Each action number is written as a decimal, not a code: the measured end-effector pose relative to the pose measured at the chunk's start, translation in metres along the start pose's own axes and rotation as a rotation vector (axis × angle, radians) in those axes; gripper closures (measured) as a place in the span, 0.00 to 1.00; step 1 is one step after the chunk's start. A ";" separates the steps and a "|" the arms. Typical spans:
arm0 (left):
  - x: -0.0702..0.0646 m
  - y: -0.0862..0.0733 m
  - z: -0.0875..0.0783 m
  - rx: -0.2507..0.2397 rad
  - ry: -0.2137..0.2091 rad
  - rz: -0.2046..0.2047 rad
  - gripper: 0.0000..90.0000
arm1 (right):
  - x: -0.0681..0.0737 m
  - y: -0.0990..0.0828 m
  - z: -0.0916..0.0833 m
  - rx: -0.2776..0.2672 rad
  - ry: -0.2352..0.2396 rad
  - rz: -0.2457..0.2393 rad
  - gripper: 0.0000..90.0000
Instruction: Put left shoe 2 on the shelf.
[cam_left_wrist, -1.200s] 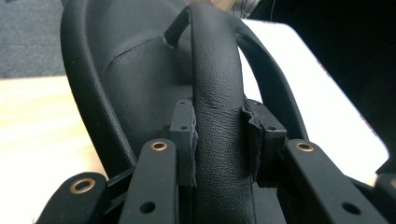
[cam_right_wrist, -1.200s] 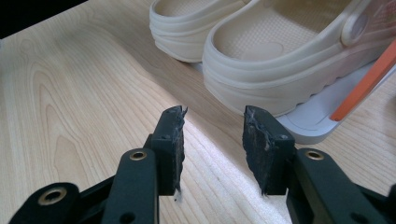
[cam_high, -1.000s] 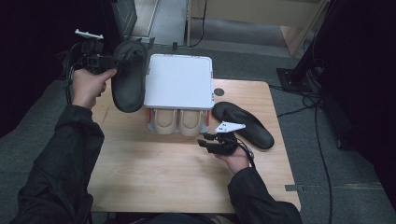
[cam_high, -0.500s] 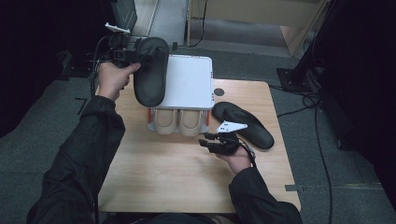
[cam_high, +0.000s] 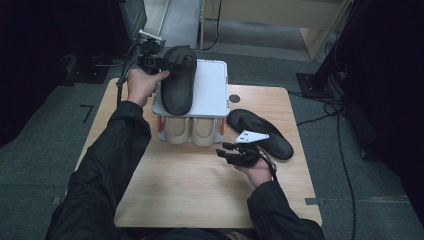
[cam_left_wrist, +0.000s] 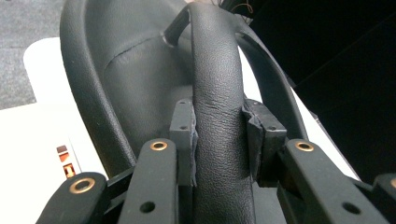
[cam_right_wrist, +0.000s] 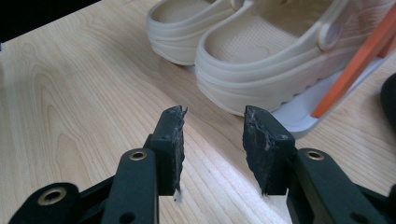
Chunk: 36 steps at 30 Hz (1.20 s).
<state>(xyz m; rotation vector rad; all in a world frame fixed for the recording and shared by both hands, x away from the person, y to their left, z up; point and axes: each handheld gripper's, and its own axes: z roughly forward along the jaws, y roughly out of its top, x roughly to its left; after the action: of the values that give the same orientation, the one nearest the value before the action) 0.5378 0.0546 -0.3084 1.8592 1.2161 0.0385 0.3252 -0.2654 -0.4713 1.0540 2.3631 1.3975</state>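
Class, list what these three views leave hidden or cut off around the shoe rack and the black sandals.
- Beige clogs: heels hidden under the white rack top, high view.
- Black sandal held by the left gripper: toe and heel cut off by the edges, left gripper view.
- Second black sandal: cut off by the right edge, right gripper view.

A lab-like recording room: wooden table (cam_high: 200, 195) on grey carpet (cam_high: 45, 165), floor cables (cam_high: 345, 150).

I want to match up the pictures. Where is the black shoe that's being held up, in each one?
High view: the held black shoe is upper left of middle, over the white shelf top.
Left gripper view: its strap runs up the middle, pinched in the left hand-held gripper.
Right gripper view: this shoe is not in it.
Shared landmark: the beige clogs under the shelf link the high and right gripper views.
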 end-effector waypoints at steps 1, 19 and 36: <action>0.001 -0.001 0.002 0.004 -0.002 -0.003 0.75 | 0.000 0.000 0.000 0.002 -0.001 0.003 0.65; 0.010 -0.005 -0.003 0.000 -0.004 0.024 0.61 | -0.011 -0.003 -0.013 -0.009 -0.051 0.029 0.64; 0.024 -0.026 -0.055 -0.019 0.039 0.072 0.59 | -0.048 -0.007 -0.049 -0.039 -0.163 0.080 0.65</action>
<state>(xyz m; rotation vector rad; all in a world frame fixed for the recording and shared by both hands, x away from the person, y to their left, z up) 0.5064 0.1118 -0.3023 1.8928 1.1710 0.1258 0.3322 -0.3327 -0.4596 1.2150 2.1924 1.3230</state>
